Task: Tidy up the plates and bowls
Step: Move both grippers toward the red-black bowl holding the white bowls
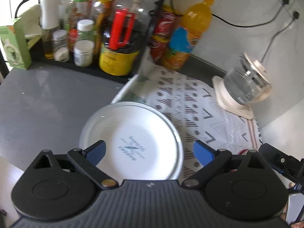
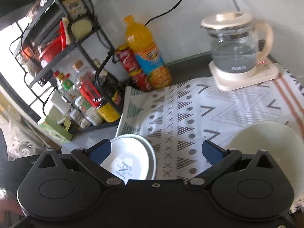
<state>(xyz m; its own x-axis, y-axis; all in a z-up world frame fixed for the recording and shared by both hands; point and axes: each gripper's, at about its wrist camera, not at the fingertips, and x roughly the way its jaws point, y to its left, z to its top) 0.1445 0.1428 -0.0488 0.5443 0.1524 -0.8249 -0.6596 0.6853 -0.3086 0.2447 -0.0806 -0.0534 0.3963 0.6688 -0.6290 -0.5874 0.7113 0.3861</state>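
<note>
A stack of white plates (image 1: 133, 138) with a grey-green print in the middle lies at the left edge of the patterned cloth (image 1: 191, 102). My left gripper (image 1: 149, 150) is open just above the stack, and its jaws stand wide and hold nothing. The stack also shows in the right wrist view (image 2: 133, 155), under the left fingertip of my open right gripper (image 2: 155, 151). A cream bowl (image 2: 266, 142) stands on the cloth by that gripper's right fingertip. The other gripper's black body (image 1: 281, 161) shows at the right edge.
Sauce and spice bottles (image 1: 117, 34) crowd a black rack (image 2: 62, 43) at the back left. An orange drink bottle (image 2: 146, 53) and red cans (image 2: 131, 66) stand by the wall. A glass kettle (image 2: 235, 47) sits on its base at the back right. Grey counter (image 1: 49, 102) lies left.
</note>
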